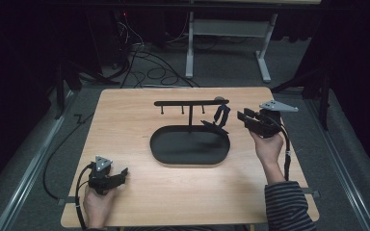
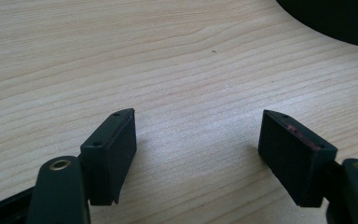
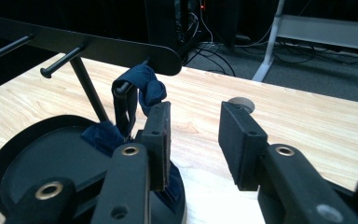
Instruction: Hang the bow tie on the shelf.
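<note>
In the high view, a wooden table (image 1: 139,192) carries a black stand (image 1: 191,102) near its middle: an oval tray (image 1: 173,153) as the base, a thin upright post, and a flat bar across the top with short pegs hanging below it. At the right end of the bar a dark strap (image 1: 220,117) hangs from the last peg; it is knotted near the top and falls as a loop down to the tray's right rim. The right gripper (image 1: 241,115) is held in a hand at the right edge of the table, just beside the strap, its jaws pointing left toward it. The left gripper (image 1: 124,173) rests low at the near left corner of the table, well apart from the stand, with its jaws spread.

In the left gripper view, the two black jaws stand wide apart with bare wood grain between them and nothing held. A dark curve of the tray (image 2: 335,21) shows at the far right corner.

In the right gripper view, the jaws are spread with an open gap and grip nothing. The strap (image 3: 144,91) is dark blue cloth, bunched into a knot on its peg, with a narrow loop hanging beneath and more blue fabric lying on the tray (image 3: 14,163) near the post. The left jaw stands just in front of the strap; whether they touch I cannot tell.
</note>
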Available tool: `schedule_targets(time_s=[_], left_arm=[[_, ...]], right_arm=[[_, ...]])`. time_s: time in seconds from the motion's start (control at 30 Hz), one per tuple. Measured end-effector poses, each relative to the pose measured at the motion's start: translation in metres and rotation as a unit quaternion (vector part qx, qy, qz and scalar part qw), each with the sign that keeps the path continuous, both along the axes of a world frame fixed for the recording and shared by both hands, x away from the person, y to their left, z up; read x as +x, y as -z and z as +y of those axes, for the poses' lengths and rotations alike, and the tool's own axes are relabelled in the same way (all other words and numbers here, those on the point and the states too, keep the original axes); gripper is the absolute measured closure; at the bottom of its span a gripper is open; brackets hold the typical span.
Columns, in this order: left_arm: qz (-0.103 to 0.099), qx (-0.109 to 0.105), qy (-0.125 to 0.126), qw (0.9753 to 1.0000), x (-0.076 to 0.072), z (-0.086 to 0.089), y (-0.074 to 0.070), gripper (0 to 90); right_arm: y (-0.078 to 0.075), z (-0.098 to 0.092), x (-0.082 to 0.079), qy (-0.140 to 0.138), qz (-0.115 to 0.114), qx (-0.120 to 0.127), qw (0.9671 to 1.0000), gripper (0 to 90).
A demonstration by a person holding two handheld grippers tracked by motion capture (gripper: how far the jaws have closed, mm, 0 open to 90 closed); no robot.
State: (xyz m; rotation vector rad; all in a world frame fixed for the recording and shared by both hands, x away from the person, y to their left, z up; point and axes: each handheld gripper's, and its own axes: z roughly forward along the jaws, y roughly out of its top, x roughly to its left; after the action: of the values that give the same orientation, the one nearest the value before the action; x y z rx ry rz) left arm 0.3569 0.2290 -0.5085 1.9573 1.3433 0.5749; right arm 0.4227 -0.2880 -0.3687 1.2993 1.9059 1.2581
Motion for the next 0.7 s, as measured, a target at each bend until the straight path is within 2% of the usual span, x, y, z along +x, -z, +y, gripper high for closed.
schedule_targets(time_s=[0.33,0.7], left_arm=[[0.0,0.001,0.001,1.0,0.0,0.0,0.0,28.2],[0.0,0.001,0.001,1.0,0.0,0.0,0.0,28.2]], right_arm=[[0.001,-0.014,-0.01,0.005,0.001,0.014,0.9999,59.1],[0.002,-0.026,-0.022,0.01,0.002,0.024,0.9997,56.8]])
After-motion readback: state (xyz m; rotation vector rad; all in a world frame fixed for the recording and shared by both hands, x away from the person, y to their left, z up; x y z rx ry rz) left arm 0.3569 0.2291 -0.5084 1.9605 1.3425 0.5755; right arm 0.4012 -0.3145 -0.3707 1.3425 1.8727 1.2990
